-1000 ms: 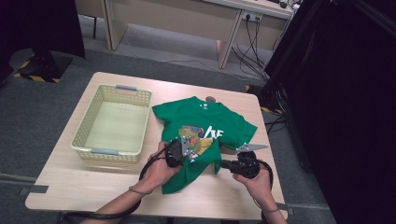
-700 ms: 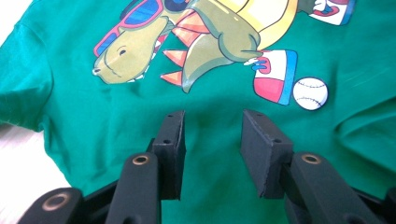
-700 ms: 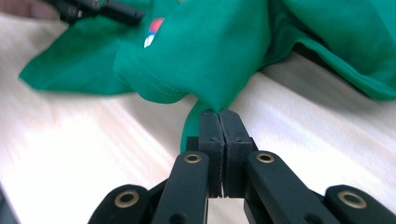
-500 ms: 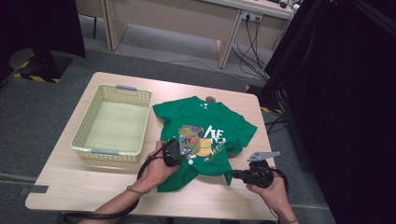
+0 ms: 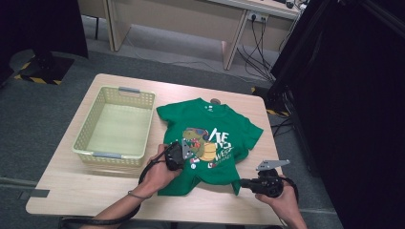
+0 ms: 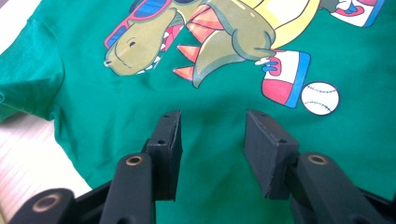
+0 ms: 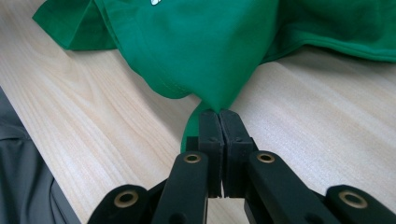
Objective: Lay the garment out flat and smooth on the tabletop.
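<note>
At the near right bench edge: right hand-held gripper [image 5: 243, 182] clamped on the shirt's [image 5: 207, 138] hem corner, pulling it outward.

Nearest: right jaws pinched together on a green fabric corner [image 7: 205, 105], cloth running away from it toward the shirt body. Left hand-held gripper [image 5: 187, 151], further in, sits over the dinosaur print [image 6: 196, 42], jaws apart and just been opening, flat cloth under them, nothing pinched. Shirt lies front up mid-bench [image 5: 71, 191], collar at the far end, long axis near-to-far. Basket [image 5: 117, 90] beside it at left, apart. Right hand nearer the loose hem.
</note>
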`<state>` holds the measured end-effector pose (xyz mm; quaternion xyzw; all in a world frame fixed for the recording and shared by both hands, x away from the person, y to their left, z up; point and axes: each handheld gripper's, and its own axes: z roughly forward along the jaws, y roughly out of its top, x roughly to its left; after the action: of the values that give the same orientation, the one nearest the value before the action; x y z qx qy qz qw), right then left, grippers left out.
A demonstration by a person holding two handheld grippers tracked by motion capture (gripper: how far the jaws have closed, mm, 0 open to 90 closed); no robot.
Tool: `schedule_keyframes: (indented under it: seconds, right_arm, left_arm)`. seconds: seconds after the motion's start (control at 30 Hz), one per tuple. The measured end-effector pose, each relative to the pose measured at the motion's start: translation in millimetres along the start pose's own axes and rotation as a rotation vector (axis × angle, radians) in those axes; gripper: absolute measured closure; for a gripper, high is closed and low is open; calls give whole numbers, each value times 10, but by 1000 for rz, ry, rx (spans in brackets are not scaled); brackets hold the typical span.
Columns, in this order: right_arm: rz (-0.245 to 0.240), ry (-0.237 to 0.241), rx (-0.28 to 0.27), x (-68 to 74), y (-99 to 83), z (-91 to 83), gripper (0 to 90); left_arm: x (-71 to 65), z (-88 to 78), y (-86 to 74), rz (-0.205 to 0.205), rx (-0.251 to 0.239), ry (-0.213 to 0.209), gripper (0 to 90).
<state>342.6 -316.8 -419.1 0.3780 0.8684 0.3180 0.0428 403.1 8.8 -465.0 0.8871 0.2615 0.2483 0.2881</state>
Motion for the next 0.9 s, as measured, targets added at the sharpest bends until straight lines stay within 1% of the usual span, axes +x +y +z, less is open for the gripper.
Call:
schedule_keyframes:
  seconds: [0.37,0.47,0.53,0.6,0.7,0.8,0.87,0.9]
  right_arm:
    - [4,9,7,35,-127,-54,878]
    - [9,21,-6,33,-160,-101,859]
    - [12,21,-25,24,-172,-147,836]
    - [24,22,-54,1,-176,-203,828]
    - [53,4,-89,-56,-172,-253,810]
    - [95,-23,-104,-113,-160,-216,792]
    - [117,-30,-110,-135,-139,-160,785]
    - [120,-35,-106,-140,-124,-124,774]
  left_arm:
    - [6,-1,-3,-1,2,13,535]
    - [1,-12,-3,4,8,15,516]
    - [-11,-23,-4,4,9,13,505]
    - [-26,-37,-6,5,10,8,495]
    - [-58,-66,-11,9,7,-3,479]
    - [-110,-107,-5,19,-3,-20,464]
    - [-153,-126,-7,20,-7,-40,463]
    - [-167,-134,-9,30,-2,-49,463]
